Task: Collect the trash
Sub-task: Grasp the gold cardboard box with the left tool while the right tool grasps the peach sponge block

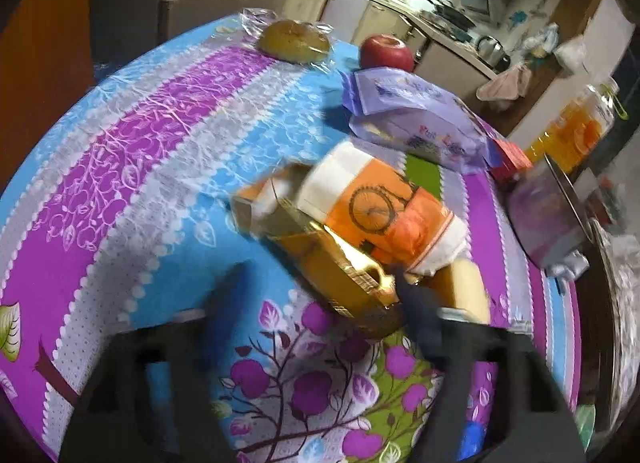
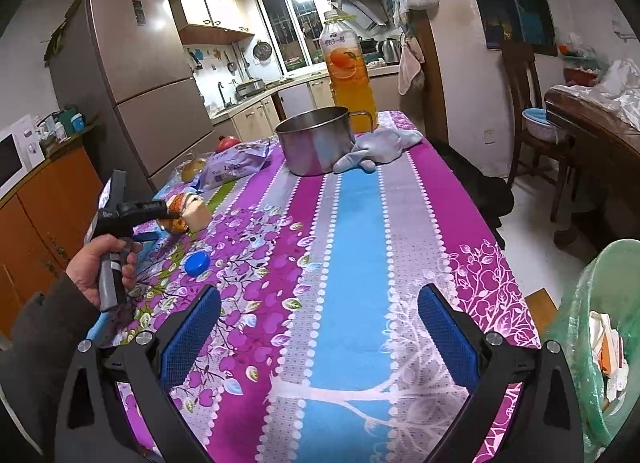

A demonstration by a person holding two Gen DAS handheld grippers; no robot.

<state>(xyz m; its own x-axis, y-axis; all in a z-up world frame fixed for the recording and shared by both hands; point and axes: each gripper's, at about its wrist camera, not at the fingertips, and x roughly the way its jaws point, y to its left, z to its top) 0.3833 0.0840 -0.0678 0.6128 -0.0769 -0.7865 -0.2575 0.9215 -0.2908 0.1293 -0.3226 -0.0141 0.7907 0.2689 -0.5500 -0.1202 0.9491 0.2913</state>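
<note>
I see the table (image 2: 352, 223) under its purple, blue and grey flowered cloth filling both views. At its far end stands a steel pot (image 2: 316, 143), a grey cloth (image 2: 380, 149) bunched against it and a bottle of orange drink (image 2: 348, 75) behind. To my right, off the table edge, a green bin (image 2: 592, 303) lined with a bag holds paper scraps. Nearer the left side lies a purple snack bag (image 1: 420, 119), with a wrapped bun (image 1: 294, 41) and a red apple (image 1: 386, 51) beyond it. My right gripper (image 2: 320, 339) hangs over bare cloth, jaws spread wide, nothing between them. My left gripper (image 1: 320, 303), blurred in its own view, sits over the trash: a tipped paper cup (image 1: 376, 199) printed with a bicycle, lying across a flattened golden box (image 1: 340, 263); I cannot tell whether the fingers pinch them. A small blue bottle cap (image 2: 197, 264) lies on the cloth near the hand (image 2: 100, 267) on the left handle
</note>
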